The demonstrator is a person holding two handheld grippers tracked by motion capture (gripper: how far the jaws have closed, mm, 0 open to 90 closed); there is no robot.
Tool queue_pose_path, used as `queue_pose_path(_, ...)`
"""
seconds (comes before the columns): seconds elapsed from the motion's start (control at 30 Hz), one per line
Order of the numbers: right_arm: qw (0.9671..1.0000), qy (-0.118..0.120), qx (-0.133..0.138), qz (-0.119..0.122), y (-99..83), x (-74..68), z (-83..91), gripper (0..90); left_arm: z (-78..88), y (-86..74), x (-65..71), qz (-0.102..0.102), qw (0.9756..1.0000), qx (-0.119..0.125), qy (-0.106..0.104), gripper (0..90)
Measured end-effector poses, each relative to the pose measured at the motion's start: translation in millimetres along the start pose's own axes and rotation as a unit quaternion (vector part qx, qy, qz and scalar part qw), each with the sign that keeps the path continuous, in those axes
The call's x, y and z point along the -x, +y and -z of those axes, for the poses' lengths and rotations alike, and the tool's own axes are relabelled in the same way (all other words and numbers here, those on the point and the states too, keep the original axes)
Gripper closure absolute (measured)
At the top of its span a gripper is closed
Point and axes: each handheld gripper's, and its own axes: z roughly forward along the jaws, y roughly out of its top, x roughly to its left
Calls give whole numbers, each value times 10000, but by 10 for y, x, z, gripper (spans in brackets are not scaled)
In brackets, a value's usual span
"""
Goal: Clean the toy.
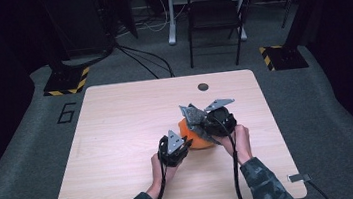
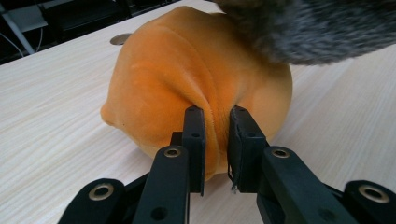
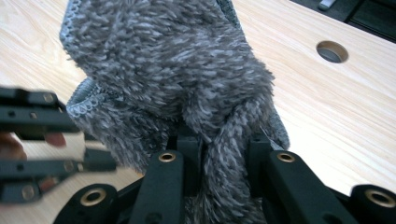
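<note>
An orange plush toy (image 1: 194, 138) lies right of the middle of the wooden table (image 1: 117, 126). My left gripper (image 1: 182, 143) comes at it from the near left. In the left gripper view the left gripper (image 2: 216, 125) is shut on a fold of the orange plush (image 2: 187, 70). A grey fuzzy cloth (image 1: 192, 115) hangs over the plush's far side. My right gripper (image 1: 206, 122) holds it from the right. In the right gripper view the right gripper (image 3: 224, 144) is shut on a bunch of the grey cloth (image 3: 163, 60), which hides the plush below. The cloth's edge (image 2: 308, 28) overhangs the plush.
A round cable hole (image 1: 203, 87) sits near the table's far edge. Beyond the table stand a black folding chair (image 1: 214, 4) and two stand bases with yellow-black stripes (image 1: 64, 82), (image 1: 280, 55). The left gripper (image 3: 32, 140) is blurred at the left of the right gripper view.
</note>
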Motion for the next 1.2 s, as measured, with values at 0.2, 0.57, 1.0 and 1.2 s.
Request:
queue_pose_path(0.2,9996,-86,-253,66,-71,26,-193,739,-22,-27,-11,-3,10000,-65,-56,782)
queue_pose_path(0.57,9969,-385,-651,-231,-299,347,-215,742,-22,-31,-35,-29,9999,-83,-92,780)
queue_pose_path(1.0,9873,-545,-1284,-764,-551,673,-361,743,-24,-35,-66,33,9999,-80,-148,777)
queue_pose_path(1.2,9930,-382,-863,-706,-329,608,-147,744,-16,-41,-80,55,9998,-79,-173,774)
